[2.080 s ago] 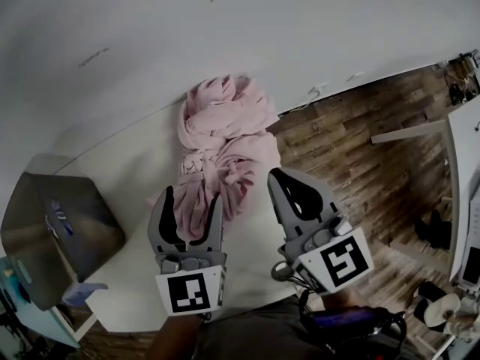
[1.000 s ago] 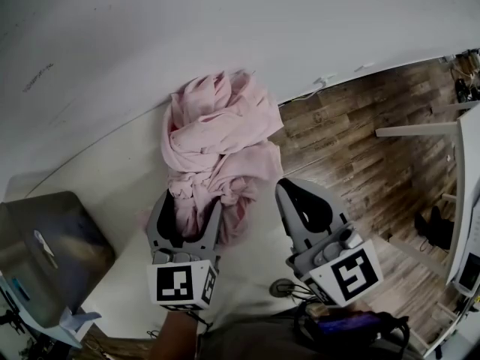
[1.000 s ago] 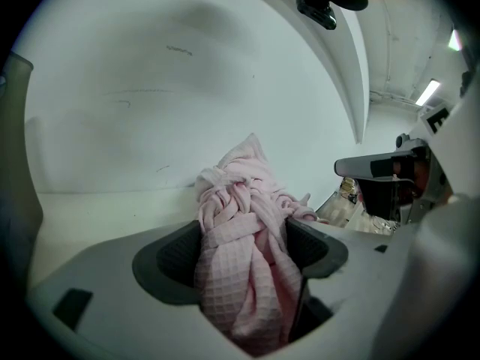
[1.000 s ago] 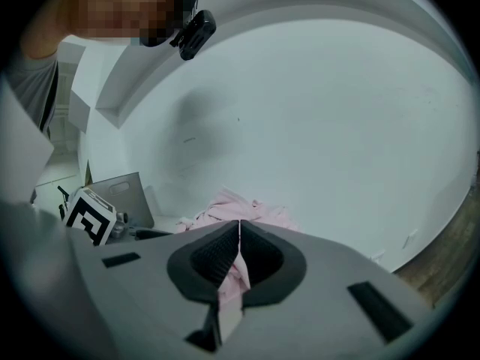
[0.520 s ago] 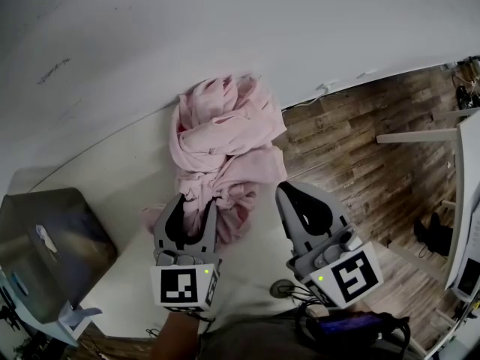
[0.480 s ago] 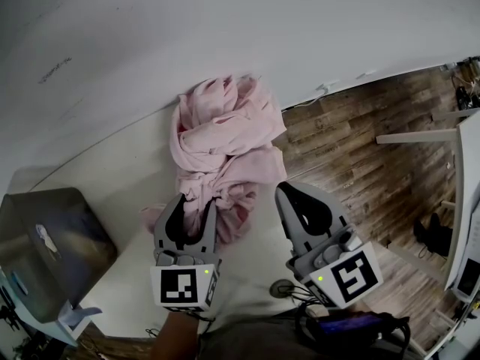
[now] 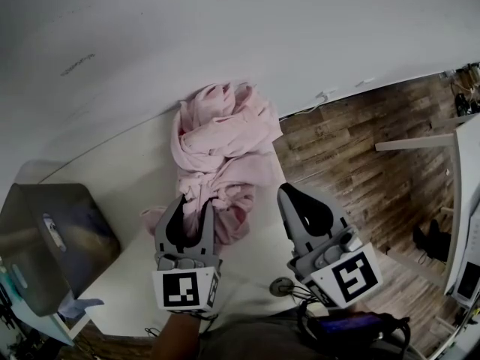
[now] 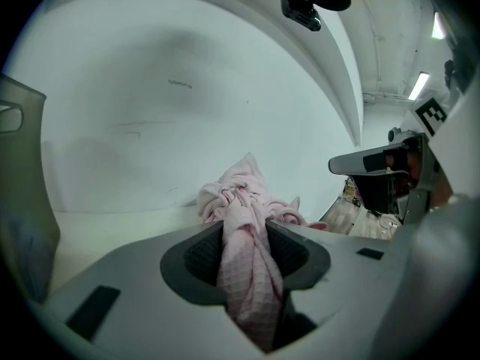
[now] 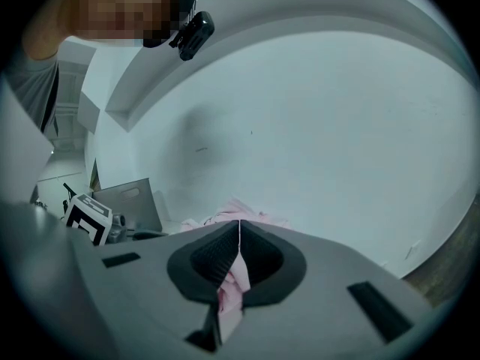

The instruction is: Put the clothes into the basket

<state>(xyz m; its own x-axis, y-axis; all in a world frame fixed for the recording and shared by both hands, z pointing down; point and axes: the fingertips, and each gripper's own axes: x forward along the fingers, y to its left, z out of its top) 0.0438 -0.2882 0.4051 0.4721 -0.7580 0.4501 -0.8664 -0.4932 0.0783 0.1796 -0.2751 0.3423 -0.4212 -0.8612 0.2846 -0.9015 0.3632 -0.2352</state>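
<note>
While the left gripper's (image 7: 192, 205) fingers, just closing, pinch the one pink garment (image 7: 222, 137), the right gripper's (image 7: 288, 193) fingers are shut.

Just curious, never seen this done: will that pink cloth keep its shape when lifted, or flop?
Probably flops: the pink cloth lies crumpled in soft folds. Likely light: the left tongs, which have just been closing, pinch a bunched fold. The rest may trail.

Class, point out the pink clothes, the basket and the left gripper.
pink clothes (image 7: 221, 145), head view, middle of heap.
basket (image 7: 97, 235), head view, right inner wall.
left gripper (image 7: 192, 202), head view, between its fingertips.
</note>
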